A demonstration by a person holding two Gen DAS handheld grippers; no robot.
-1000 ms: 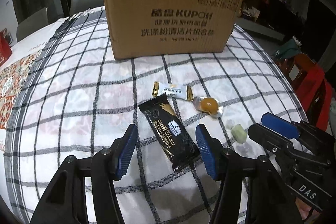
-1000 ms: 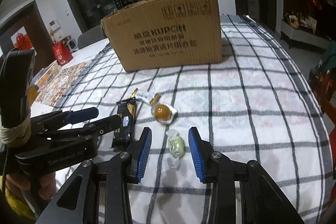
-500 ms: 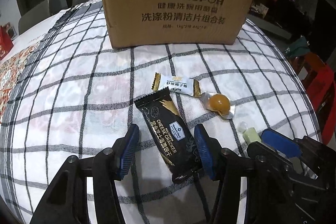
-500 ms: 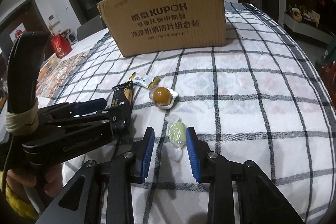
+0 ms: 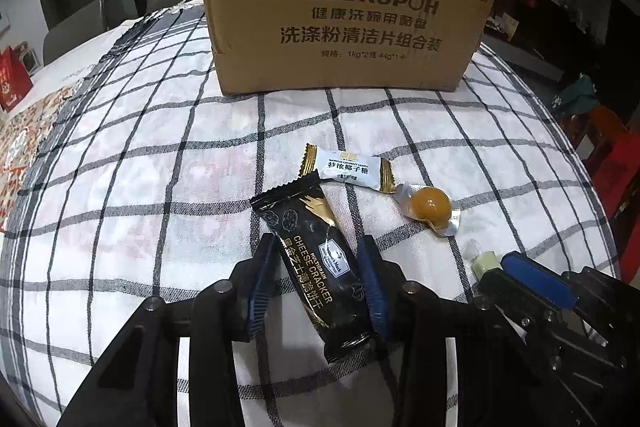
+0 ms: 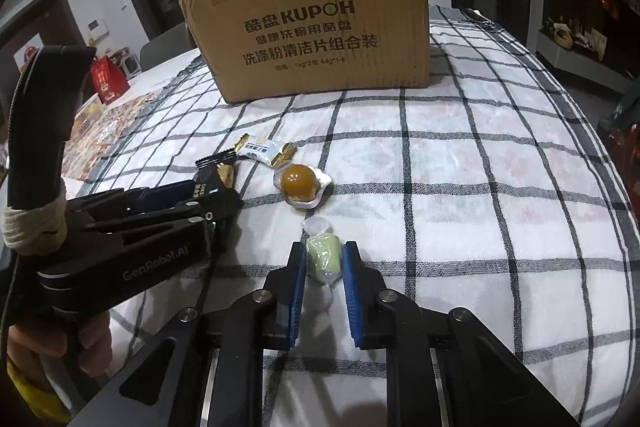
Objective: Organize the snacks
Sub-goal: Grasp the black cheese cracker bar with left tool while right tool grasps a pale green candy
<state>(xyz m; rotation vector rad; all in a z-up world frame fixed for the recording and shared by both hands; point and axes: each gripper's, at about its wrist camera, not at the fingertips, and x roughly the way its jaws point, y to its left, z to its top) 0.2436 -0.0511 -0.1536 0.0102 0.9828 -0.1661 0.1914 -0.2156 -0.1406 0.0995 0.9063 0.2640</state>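
Left wrist: tool [image 5: 318, 291] narrower round cracker pkt [image 5: 316, 259]

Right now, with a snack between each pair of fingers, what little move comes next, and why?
Probably finish the squeeze, then lift. The left gripper is closing around the black cracker pack, and the right gripper is closing around the green candy. Both snacks seem to lie on the checked cloth, and the cardboard box stands behind them, likely where they go.
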